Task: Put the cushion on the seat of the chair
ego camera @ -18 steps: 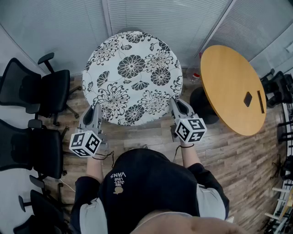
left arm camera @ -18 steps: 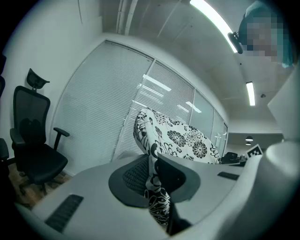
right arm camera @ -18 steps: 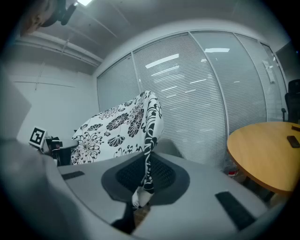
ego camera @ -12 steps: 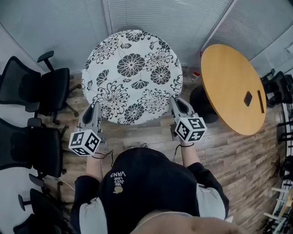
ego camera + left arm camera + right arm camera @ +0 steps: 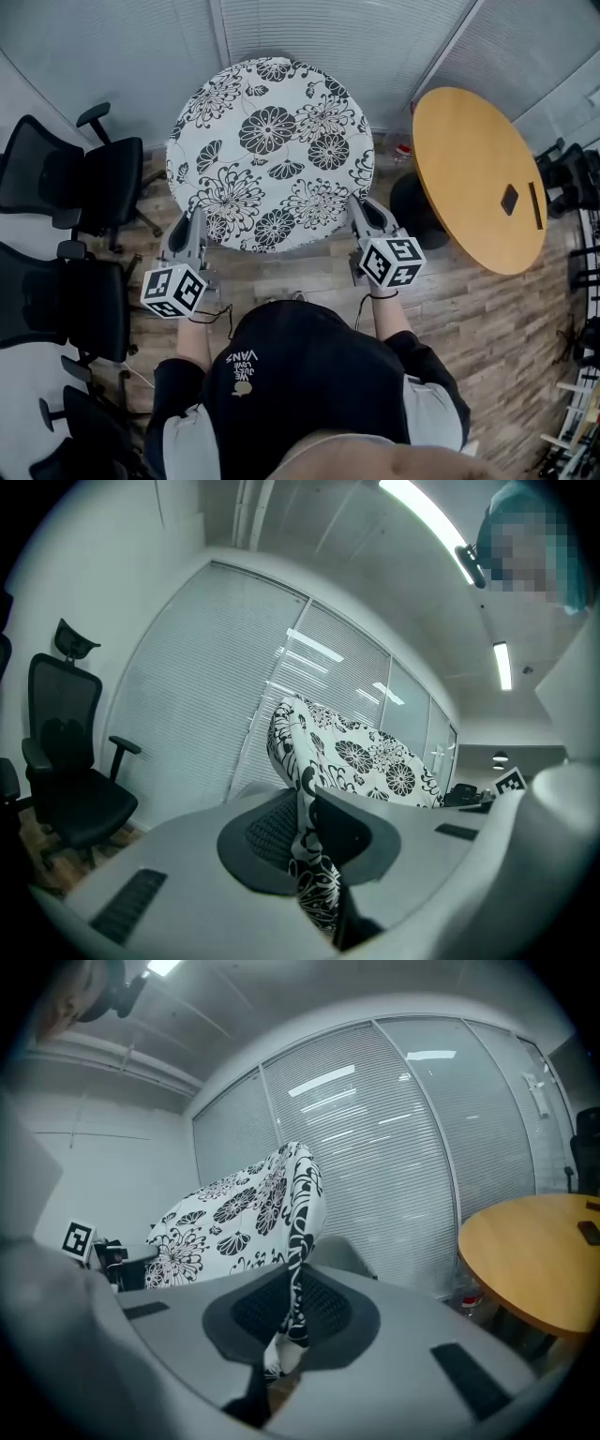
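- The cushion (image 5: 270, 155), round with black flowers on white, sat slightly farther from the person (image 5: 309, 394) than half a second before; its far edge had crept up toward the blinds (image 5: 309, 37).
- The left tool (image 5: 194, 219) was clamped on the cushion's near left edge, with fabric pinched between its jaws, at much the same spot as before.
- The right tool (image 5: 362, 210) was clamped on the cushion's near right edge in the same way, and had barely shifted.
- The cushion hung in the air between the two tools, spread out in front of the person.
- Two black office chairs (image 5: 84, 183) (image 5: 75, 309) stood to the left of the cushion, well apart from it.
- A round wooden tabletop (image 5: 473, 178) stood to the right of the cushion, with a small dark thing (image 5: 508, 201) lying on it.
- Under the cushion ran a wood-plank floor (image 5: 469, 319); beyond the cushion, blinds covered a glass wall.
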